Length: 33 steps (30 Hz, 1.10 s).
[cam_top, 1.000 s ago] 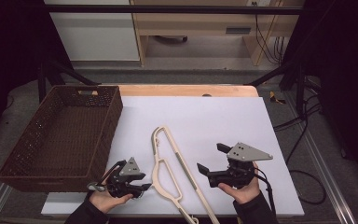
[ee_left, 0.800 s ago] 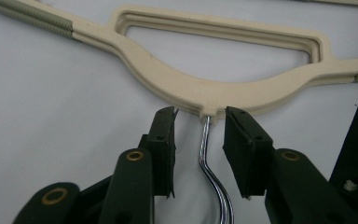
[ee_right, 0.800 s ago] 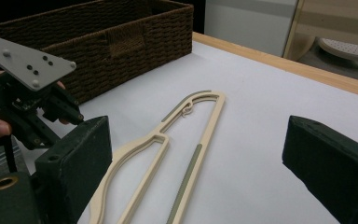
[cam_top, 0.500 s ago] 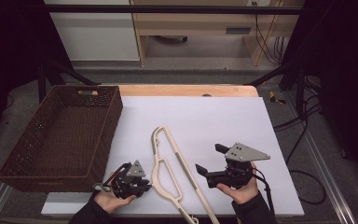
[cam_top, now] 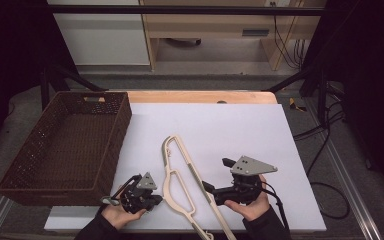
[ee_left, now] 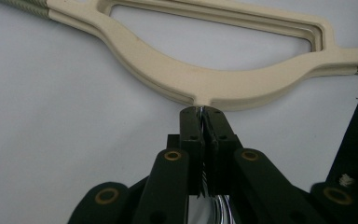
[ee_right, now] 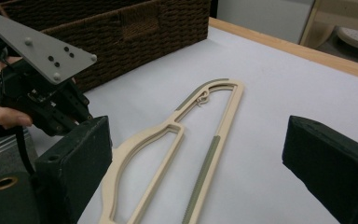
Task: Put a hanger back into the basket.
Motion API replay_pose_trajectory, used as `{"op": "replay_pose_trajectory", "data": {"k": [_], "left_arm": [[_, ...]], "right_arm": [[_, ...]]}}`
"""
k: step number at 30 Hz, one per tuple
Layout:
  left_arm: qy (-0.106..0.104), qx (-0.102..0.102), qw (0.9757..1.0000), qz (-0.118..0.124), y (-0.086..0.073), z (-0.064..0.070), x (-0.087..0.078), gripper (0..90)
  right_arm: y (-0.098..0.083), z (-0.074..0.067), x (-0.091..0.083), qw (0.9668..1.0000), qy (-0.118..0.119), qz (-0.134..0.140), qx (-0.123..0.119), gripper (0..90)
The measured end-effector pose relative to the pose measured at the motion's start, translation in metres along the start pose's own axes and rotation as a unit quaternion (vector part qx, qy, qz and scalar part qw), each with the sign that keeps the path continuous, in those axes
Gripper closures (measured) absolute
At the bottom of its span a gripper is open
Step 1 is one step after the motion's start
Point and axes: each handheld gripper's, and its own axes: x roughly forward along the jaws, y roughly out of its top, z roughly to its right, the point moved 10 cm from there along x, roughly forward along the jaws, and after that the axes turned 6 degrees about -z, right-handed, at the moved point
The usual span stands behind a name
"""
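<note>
Left gripper (cam_top: 156, 199): jaws just closed, pressed together at the hanger's (cam_top: 180, 185) neck stub, left of it. Right gripper (cam_top: 215, 177): jaws wide apart, held right of hanger, pointing toward it.

The hanger (cam_top: 182, 185) is cream-coloured plastic, lying flat on the white table top, just right of the brown basket and between the two hands. Its long straight bar runs diagonally from the near edge up toward the middle of the table, with grey ribbed strips along it. The curved shoulder side bows toward the left. In the left gripper view, a thin metal piece, probably its hook, juts from the middle of the hanger's curve (ee_left: 200, 86).
</note>
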Motion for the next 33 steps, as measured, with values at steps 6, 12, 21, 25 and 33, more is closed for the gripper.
{"op": "replay_pose_trajectory", "data": {"k": [6, 12, 21, 25, 33], "left_arm": [[0.004, 0.011, 0.9999, 0.008, 0.005, 0.005, -0.007, 88.4], [0.014, 0.014, 0.9997, 0.016, 0.009, 0.007, -0.016, 88.5], [0.018, 0.01, 0.9994, 0.029, 0.018, 0.009, -0.029, 88.5], [0.021, 0.009, 0.9994, 0.027, 0.019, 0.011, -0.032, 88.5], [0.019, 0.001, 0.9992, 0.036, 0.023, 0.013, -0.037, 88.5]], "right_arm": [[-0.008, -0.014, 0.016, 0.9996, 0.015, -0.023, -0.007, 10.3], [-0.019, -0.037, 0.037, 0.9971, 0.038, -0.061, -0.024, 14.4], [-0.045, -0.069, 0.073, 0.9875, 0.055, -0.139, -0.05, 23.1], [-0.055, -0.077, 0.085, 0.9826, 0.049, -0.168, -0.063, 31.5], [-0.068, -0.081, 0.099, 0.9751, 0.044, -0.199, -0.088, 51.3]]}}
